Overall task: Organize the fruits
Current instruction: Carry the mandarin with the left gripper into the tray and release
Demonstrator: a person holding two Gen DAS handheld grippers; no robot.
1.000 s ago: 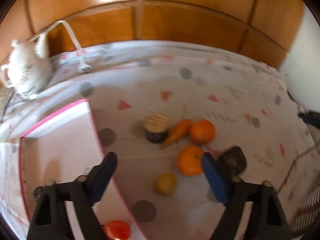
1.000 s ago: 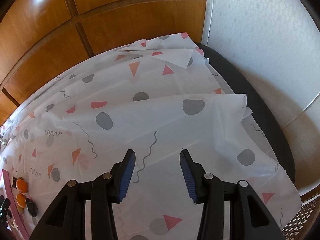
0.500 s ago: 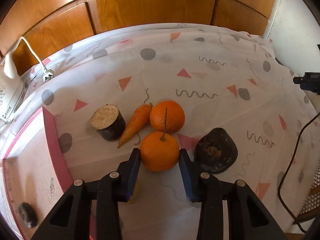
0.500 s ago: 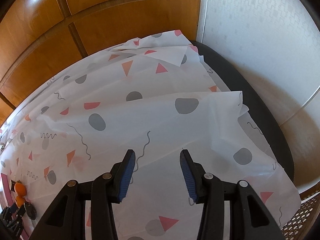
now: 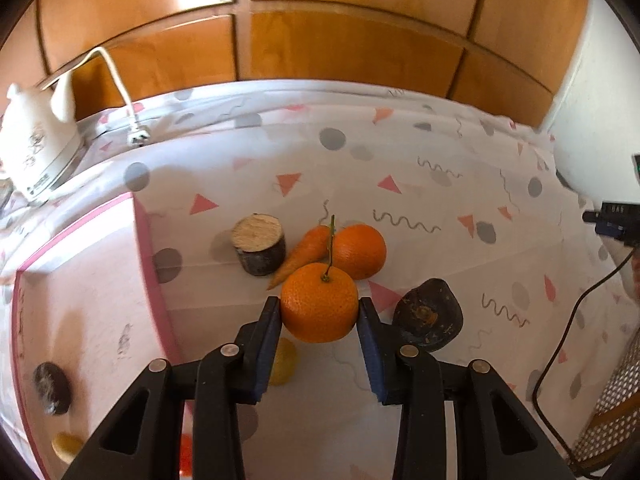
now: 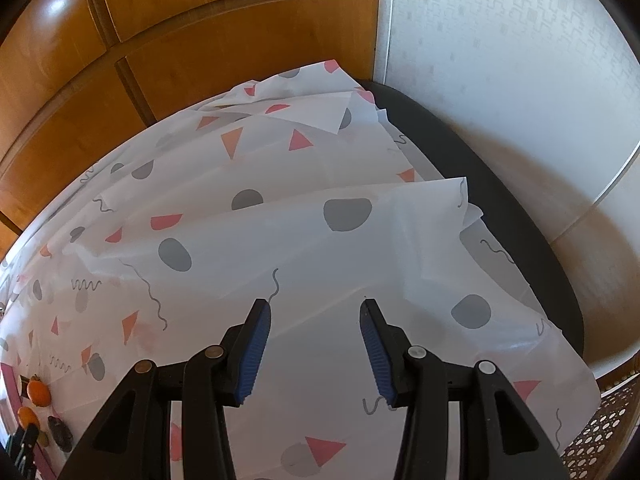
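My left gripper (image 5: 319,312) is shut on an orange with a stem (image 5: 319,307) and holds it above the cloth. Behind it lie a second orange (image 5: 362,250), a carrot (image 5: 302,254), a cut dark round piece with a pale top (image 5: 260,249) and a dark lump (image 5: 428,314). A yellow fruit (image 5: 284,366) lies partly hidden under the left finger. The pink-rimmed tray (image 5: 148,264) at left holds a dark fruit (image 5: 52,388) and a yellow piece (image 5: 66,446). My right gripper (image 6: 315,322) is open and empty over bare cloth; both oranges show tiny at far left (image 6: 38,394).
A white electric kettle (image 5: 38,152) with its cord and plug (image 5: 138,136) stands at the back left. Wooden panels run along the back. A black cable (image 5: 560,344) hangs at the right. In the right wrist view the dark table edge (image 6: 500,216) meets a white wall.
My left gripper has shut on the stemmed orange and lifted it off the cloth. The right gripper has barely moved and stays open.
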